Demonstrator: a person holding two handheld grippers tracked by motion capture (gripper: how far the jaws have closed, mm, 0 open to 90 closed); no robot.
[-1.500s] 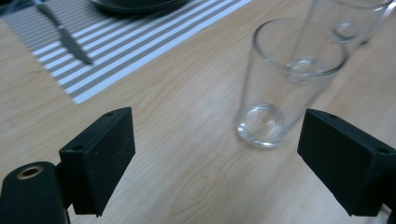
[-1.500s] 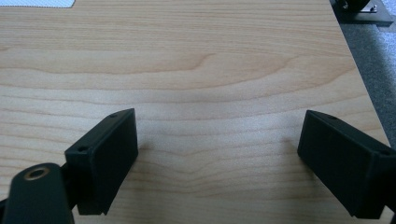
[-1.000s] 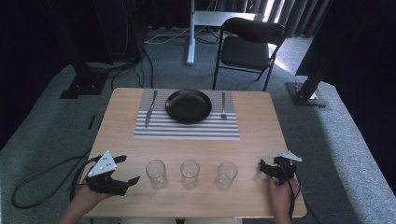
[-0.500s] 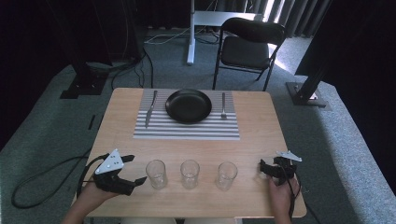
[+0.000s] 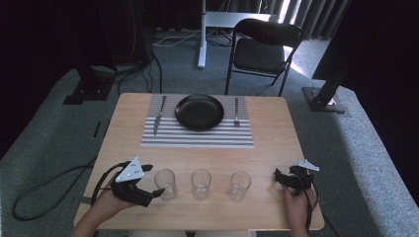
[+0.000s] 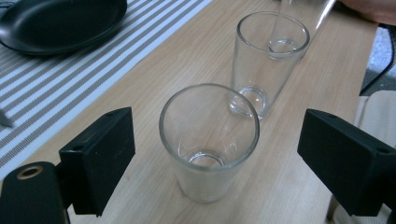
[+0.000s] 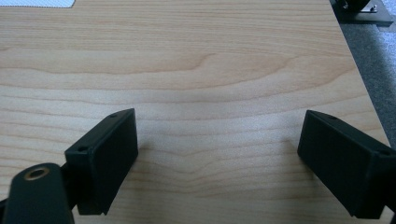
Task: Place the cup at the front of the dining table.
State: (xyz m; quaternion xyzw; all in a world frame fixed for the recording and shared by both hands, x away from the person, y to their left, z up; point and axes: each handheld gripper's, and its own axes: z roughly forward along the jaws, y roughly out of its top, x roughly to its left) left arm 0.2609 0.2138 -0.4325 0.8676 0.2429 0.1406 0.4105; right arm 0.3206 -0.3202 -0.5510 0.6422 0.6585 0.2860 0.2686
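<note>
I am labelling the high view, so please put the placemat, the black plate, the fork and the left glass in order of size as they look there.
1. Placemat
2. Black plate
3. Fork and left glass: they look about equal in length; the glass is wider but nearer the camera, so I leave them unranked.

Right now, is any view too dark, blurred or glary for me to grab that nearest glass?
High view: dark surroundings, table evenly lit and sharp. Left gripper view: nearest glass crisp between the open jaws, faint reflections on the rim, no glare. Right gripper view: sharp wood grain, soft jaw shadows.
</note>
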